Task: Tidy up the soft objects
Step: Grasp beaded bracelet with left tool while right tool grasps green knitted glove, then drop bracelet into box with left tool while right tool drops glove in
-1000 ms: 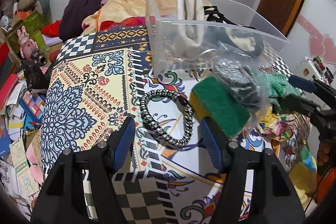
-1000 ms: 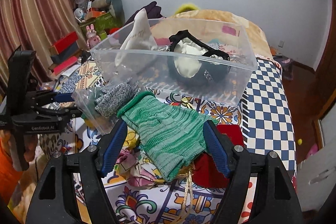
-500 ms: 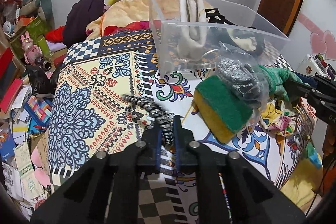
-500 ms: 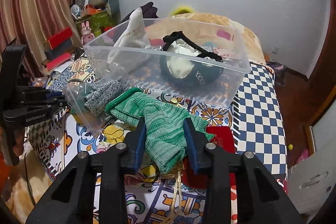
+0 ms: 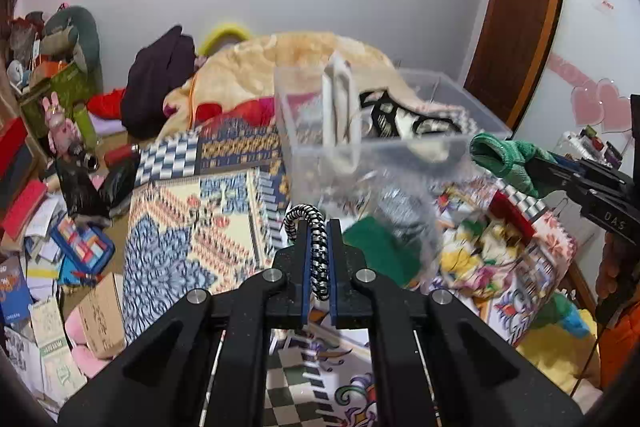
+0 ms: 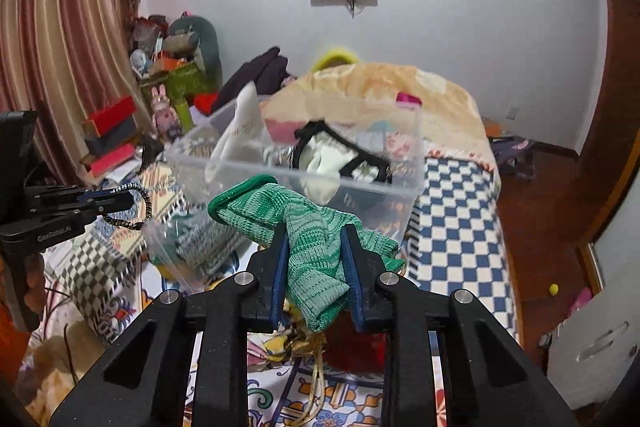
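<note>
My left gripper [image 5: 318,227] is shut on a black-and-white braided cord loop [image 5: 316,247], lifted off the patterned cloth; the loop also shows in the right wrist view [image 6: 134,207]. My right gripper [image 6: 314,233] is shut on a green knit cloth [image 6: 308,227], held above the table in front of the clear plastic bin [image 6: 384,195]. The green cloth also shows at the right of the left wrist view [image 5: 508,159]. The bin [image 5: 320,163] holds a white sock and a black-and-white fabric item.
A clear bag with a grey knit item [image 6: 200,247] and a green-and-yellow sponge [image 5: 376,251] lie below the bin. A red pouch and colourful fabric [image 5: 480,247] lie at the table's right. Clutter and boxes cover the floor at left [image 5: 52,227].
Both grippers closed, the left on the cord loop and the right on the green cloth, then lifted them off the table. Both views now sit higher and tilted up.
</note>
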`<state>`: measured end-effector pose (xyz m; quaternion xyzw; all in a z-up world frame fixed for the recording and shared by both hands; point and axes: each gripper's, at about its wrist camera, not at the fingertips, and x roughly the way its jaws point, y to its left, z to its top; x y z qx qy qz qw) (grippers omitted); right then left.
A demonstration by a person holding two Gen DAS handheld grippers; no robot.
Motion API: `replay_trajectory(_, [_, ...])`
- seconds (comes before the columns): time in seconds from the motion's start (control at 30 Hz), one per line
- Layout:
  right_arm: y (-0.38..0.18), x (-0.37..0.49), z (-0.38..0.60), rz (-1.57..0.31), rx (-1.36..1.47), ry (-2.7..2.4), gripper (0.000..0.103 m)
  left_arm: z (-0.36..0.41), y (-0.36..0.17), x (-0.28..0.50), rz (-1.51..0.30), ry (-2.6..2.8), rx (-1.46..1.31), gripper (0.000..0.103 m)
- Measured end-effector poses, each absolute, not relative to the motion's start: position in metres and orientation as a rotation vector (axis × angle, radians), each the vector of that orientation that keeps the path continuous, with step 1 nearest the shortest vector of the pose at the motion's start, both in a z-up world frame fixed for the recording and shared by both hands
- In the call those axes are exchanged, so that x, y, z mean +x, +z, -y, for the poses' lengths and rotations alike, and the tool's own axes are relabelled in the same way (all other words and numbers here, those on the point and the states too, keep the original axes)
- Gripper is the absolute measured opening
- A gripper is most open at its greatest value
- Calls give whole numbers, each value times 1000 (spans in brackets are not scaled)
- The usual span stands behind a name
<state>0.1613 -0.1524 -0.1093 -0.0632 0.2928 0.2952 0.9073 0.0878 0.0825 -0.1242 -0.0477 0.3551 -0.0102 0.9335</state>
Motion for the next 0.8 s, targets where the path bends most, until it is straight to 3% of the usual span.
replay_trajectory(0.43, [-70,177,155,-473,-83,587,23,-61,-63,121,-593,-101,-51,6])
replay_trajectory(0.8, [-71,201,139,-459,-100,550,23,-36,-61,180,-617,-171,-60,6])
